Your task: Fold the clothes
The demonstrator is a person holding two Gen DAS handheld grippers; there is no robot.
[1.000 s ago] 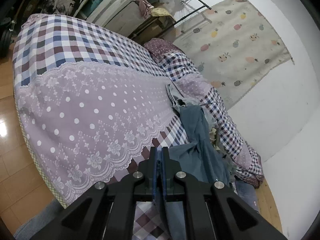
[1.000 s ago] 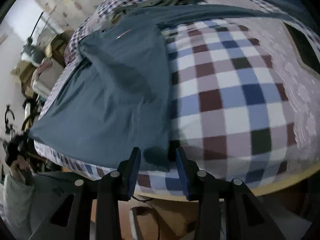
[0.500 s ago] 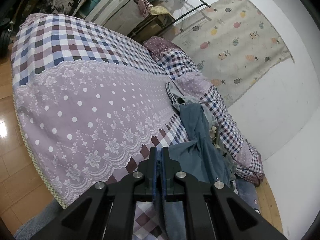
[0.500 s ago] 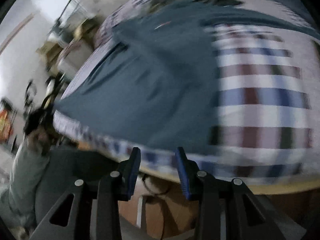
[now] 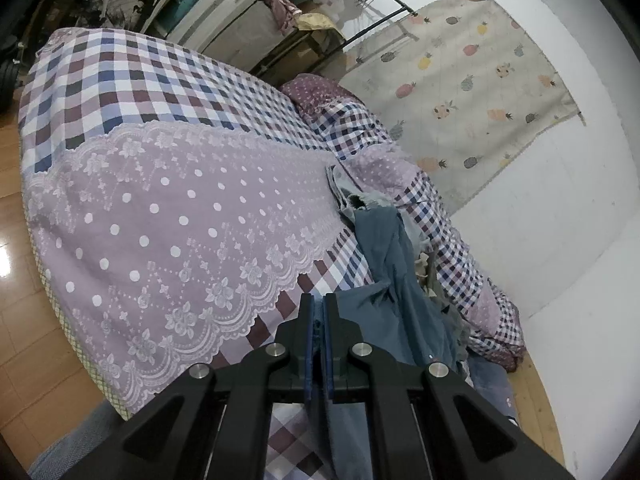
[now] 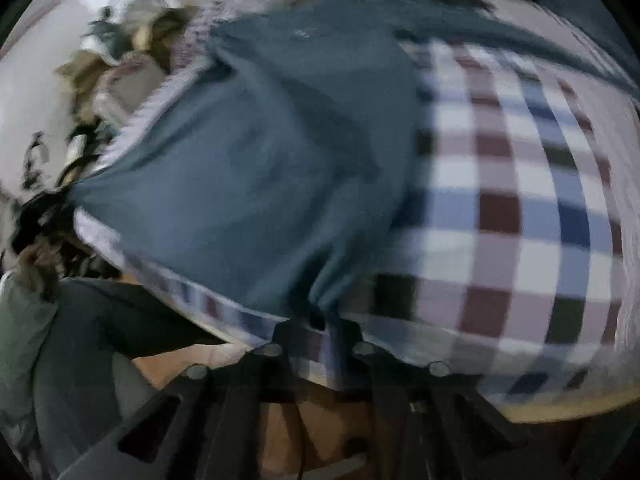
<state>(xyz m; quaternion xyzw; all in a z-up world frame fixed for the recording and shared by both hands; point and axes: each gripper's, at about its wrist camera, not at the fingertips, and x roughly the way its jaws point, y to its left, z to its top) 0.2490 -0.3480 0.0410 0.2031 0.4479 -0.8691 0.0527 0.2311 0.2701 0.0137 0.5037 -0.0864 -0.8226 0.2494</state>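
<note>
Jaws of left gripper (image 5: 319, 312) pressed together on near edge of blue garment (image 5: 394, 280). Right gripper (image 6: 318, 320), blurred, pinches another edge (image 6: 320, 300) at bed's near rim. Garment lies along bed's (image 5: 168, 208) right side; broad free bedspread to left.
</note>
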